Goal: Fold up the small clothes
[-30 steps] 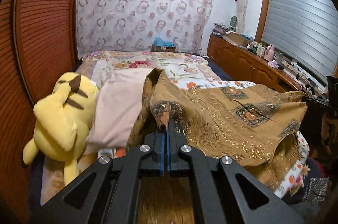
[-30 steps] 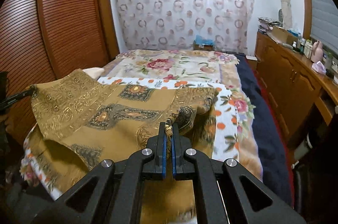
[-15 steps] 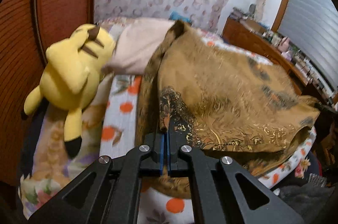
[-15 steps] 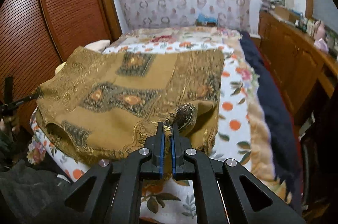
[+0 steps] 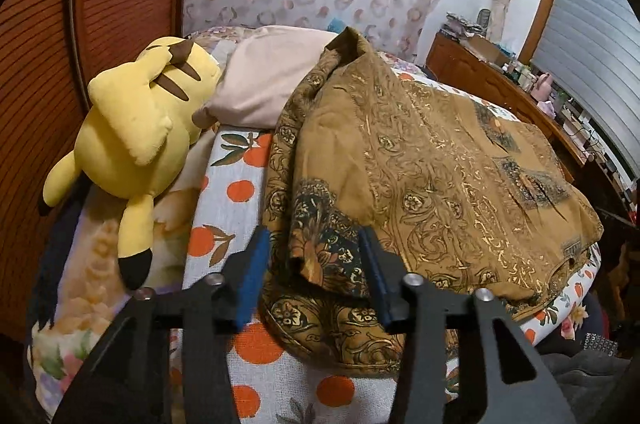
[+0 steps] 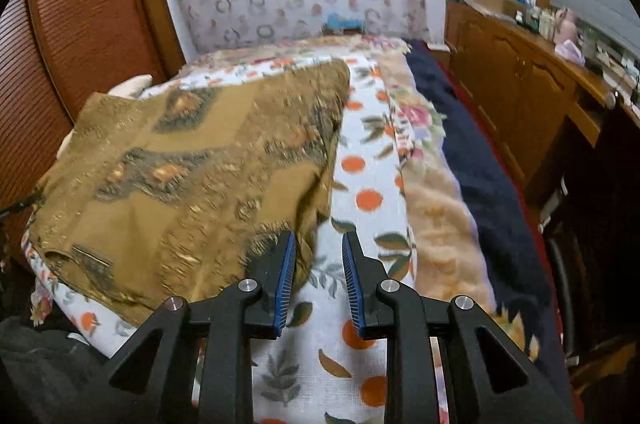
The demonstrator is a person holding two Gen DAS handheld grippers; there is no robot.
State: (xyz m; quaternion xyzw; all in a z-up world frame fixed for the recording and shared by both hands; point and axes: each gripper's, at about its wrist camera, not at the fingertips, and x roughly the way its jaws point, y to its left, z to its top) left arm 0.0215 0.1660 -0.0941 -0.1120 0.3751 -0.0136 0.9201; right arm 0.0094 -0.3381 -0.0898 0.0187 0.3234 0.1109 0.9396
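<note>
Left view: your left gripper (image 5: 316,276) has just opened, jaws apart around the garment (image 5: 420,184) fold, released on the bed (image 5: 224,200) near its front edge; right view: your right gripper (image 6: 318,280), narrowly parted, has let go too; this fold looks laid.

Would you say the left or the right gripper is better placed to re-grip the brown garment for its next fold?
Probably the left gripper: its open jaws straddle the brown garment's folded corner; the right gripper sits open over bare bedsheet.
</note>
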